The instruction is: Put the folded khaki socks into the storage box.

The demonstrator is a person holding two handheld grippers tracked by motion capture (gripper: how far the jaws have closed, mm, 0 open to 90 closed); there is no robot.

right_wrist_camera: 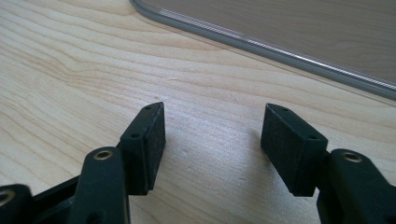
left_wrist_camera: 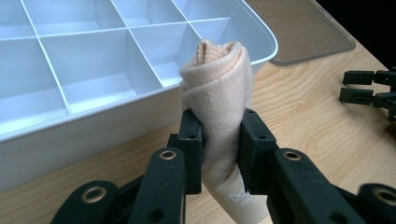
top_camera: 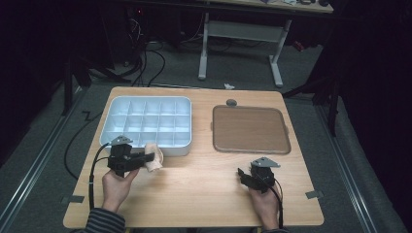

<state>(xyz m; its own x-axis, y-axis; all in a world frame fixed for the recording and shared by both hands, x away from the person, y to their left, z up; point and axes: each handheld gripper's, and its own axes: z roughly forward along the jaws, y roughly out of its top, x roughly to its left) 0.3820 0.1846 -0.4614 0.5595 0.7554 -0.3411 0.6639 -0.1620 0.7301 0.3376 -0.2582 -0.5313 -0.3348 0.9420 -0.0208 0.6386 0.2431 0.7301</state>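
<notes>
Dark room, grey floor, cables and a desk frame at the far end; wood table in the near field. Divided white tray sits far left, its clear lid lies flat far right, well apart from it. Left gripper clamps a rolled beige sock across its middle, jaws narrowed onto the cloth, pads pressing both sides; roll's top end pokes past the jaws and its tail hangs below. In the high view the sock is just off the tray's near right corner, not yet over any cell. Right gripper is empty, jaws wide, hovering over bare wood near the lid's edge; in the high view it sits near right, idle. Likely step: carry the sock over the rim and drop it in a near cell. Risks: grip is on soft fabric, so the roll could loosen or slide out mid-move if the clamp eases. Coming in too low, the hanging tail or the jaws could catch the tray wall and shove the tray, since nothing holds it. Cells look close to the roll's width, so an off-centre release may leave it draped over a divider.
</notes>
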